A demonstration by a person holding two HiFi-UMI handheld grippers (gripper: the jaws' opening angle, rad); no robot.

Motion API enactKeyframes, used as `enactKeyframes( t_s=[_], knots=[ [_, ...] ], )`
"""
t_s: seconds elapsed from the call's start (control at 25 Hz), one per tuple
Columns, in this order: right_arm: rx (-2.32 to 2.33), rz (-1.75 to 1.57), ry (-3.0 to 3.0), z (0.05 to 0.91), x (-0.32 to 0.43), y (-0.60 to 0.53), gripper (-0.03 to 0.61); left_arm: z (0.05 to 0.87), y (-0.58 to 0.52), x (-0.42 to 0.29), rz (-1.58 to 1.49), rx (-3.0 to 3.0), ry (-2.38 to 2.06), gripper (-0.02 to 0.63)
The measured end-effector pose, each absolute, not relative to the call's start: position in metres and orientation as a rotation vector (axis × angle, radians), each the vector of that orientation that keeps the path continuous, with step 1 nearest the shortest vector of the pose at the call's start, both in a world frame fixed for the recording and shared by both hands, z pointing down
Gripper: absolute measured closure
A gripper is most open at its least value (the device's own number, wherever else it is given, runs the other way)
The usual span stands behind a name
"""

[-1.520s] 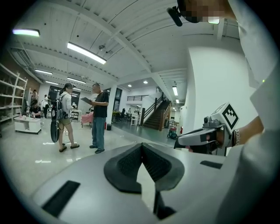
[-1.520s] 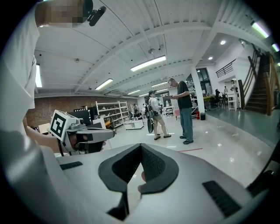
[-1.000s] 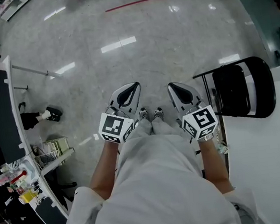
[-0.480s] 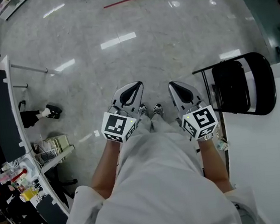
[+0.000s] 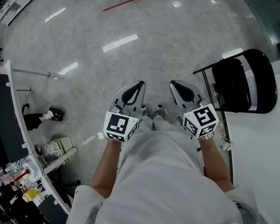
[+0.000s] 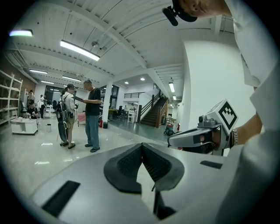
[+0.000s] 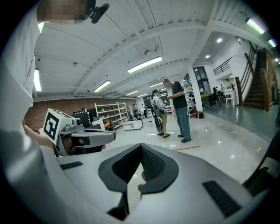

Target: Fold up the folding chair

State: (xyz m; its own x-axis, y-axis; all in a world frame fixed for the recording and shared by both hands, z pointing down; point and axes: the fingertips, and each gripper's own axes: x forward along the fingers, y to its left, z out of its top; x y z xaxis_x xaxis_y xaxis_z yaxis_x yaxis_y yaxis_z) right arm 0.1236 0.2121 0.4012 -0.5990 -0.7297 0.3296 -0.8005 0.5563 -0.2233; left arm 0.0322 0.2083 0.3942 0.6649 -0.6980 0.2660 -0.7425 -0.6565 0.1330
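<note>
The folding chair [image 5: 231,90] stands at your right in the head view, just beside the white table [image 5: 272,158] and touched by neither gripper. Your left gripper [image 5: 135,86] and right gripper [image 5: 177,85] point ahead side by side over the floor [image 5: 146,42]. In the left gripper view, the jaws are pressed together with nothing between them. In the right gripper view, the jaws likewise meet, empty.

A white short-sleeved shirt [image 5: 165,192] and grey-white sneakers [image 5: 159,112]. The grey left gripper [image 5: 136,85] and right gripper [image 5: 173,84] bear black-and-white marker cubes [image 5: 119,126].
</note>
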Motion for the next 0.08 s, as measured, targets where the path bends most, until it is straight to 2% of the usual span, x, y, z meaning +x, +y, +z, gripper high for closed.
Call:
enactKeyframes(
  t_s=[0.08],
  knots=[
    [1.291, 0.528, -2.592, 0.4012, 0.1299, 0.2147, 0.575, 0.3938, 0.211, 0.0396, 0.293, 2.655, -1.161, 0.603]
  ],
)
